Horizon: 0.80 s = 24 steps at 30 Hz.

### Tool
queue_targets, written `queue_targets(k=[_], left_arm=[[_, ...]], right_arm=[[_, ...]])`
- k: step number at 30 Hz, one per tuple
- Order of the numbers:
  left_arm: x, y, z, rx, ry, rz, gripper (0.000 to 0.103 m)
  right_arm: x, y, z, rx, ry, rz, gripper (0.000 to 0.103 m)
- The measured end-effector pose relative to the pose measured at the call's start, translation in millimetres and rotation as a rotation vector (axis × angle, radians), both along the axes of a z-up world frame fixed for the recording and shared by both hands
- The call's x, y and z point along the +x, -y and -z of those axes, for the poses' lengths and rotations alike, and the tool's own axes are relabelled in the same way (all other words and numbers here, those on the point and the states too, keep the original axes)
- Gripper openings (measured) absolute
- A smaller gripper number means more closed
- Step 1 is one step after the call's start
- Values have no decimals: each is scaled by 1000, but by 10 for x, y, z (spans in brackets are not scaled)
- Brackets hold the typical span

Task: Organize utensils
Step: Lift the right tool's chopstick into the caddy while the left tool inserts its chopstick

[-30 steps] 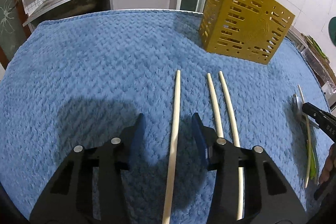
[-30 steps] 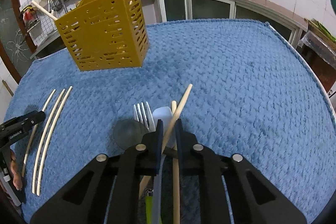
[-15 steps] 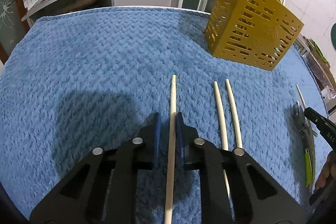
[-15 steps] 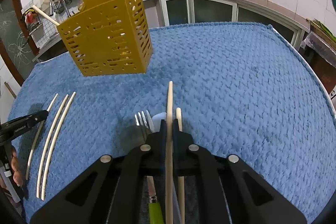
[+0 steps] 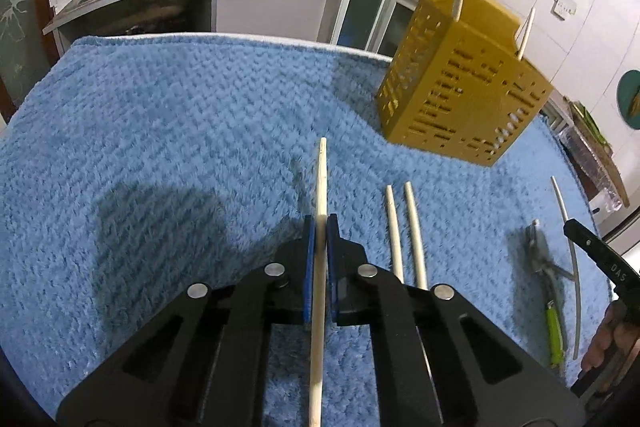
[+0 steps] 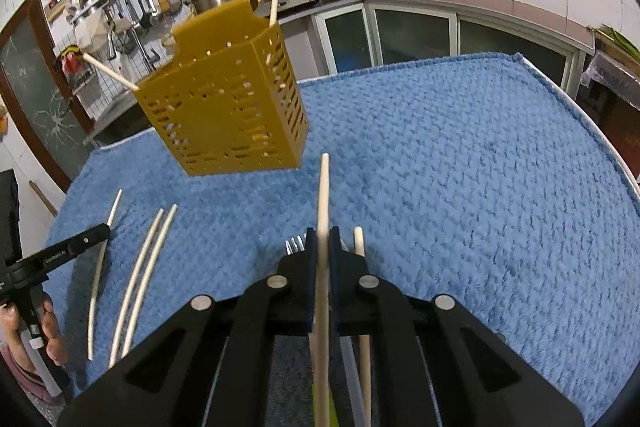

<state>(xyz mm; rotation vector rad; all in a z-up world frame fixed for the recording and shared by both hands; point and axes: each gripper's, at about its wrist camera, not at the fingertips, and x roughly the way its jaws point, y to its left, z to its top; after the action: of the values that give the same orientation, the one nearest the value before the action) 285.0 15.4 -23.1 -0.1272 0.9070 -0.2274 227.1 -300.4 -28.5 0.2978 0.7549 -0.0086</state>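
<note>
Both grippers have closed: left gripper [image 5: 319, 223] pinches one chopstick [image 5: 321, 179], right gripper [image 6: 322, 235] another [image 6: 324, 187]. Only the right view shows fork tines [image 6: 294, 242]. Yellow holder [image 5: 460, 99] stands behind.

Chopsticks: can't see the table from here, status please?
Left gripper shut on one pale wooden chopstick. Right gripper shut on another. Yellow slotted plastic holder ahead, path clear.
</note>
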Motion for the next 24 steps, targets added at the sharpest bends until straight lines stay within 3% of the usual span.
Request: queue_targets(k=[12,24], left_arm=[[-211,52,-457,-73,126,47,4],[-394,212,-836,-79,249,91,4]], right_arm=[[-98,69,-222,92,101,-19,6],[-241,57,-511,89,239,-27,6]])
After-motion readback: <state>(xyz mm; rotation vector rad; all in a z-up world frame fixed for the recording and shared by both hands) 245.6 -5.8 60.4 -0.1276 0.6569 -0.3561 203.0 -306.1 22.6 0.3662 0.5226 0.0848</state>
